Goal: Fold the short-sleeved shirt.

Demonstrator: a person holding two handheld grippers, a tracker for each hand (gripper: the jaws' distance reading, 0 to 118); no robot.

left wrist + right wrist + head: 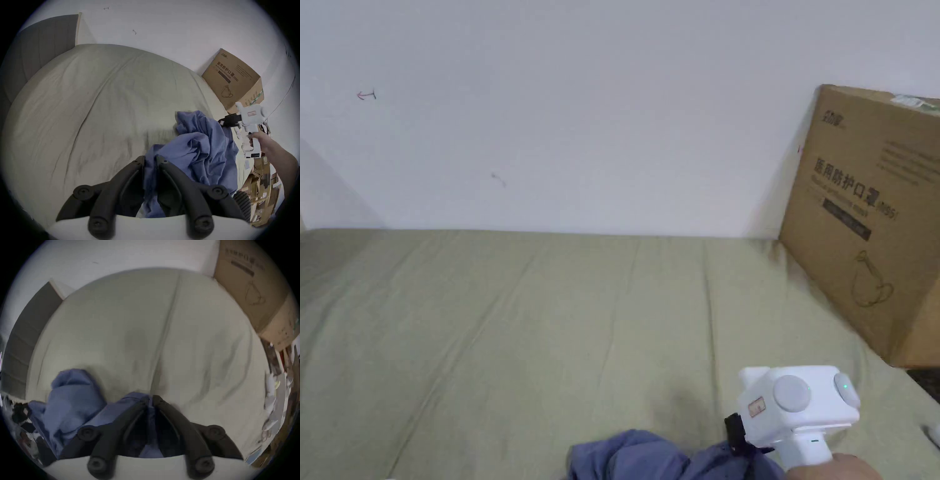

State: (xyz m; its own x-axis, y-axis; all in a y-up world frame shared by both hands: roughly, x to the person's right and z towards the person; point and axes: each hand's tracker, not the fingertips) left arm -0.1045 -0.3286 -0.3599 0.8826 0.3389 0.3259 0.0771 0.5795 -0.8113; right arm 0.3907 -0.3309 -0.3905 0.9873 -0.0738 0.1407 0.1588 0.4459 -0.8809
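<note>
Blue cloth fills the gap between my left tongs (pixel 150 160), whose jaws are all but closed on a fold of the short-sleeved shirt (pixel 199 149); in the right gripper view my right tongs (pixel 150 398) are pinched the same way on another bit of it. Between the two grips the shirt hangs and heaps as a crumpled bundle at the near edge of the bed (pixel 519 325), towards its right-hand end, with the wide olive sheet bare all the way to the far edge by the wall. As I judge it, the garment has no clear long axis yet; what runs between my tongs is just a slack, bunched span, left to right. Both hands are equally on it, so the coming move turns on drawing them apart along the near edge and carrying the cloth outward onto the bare sheet. A cardboard box (pixel 869 219) stands on the far right corner, well apart from my right hand (pixel 831 467).
</note>
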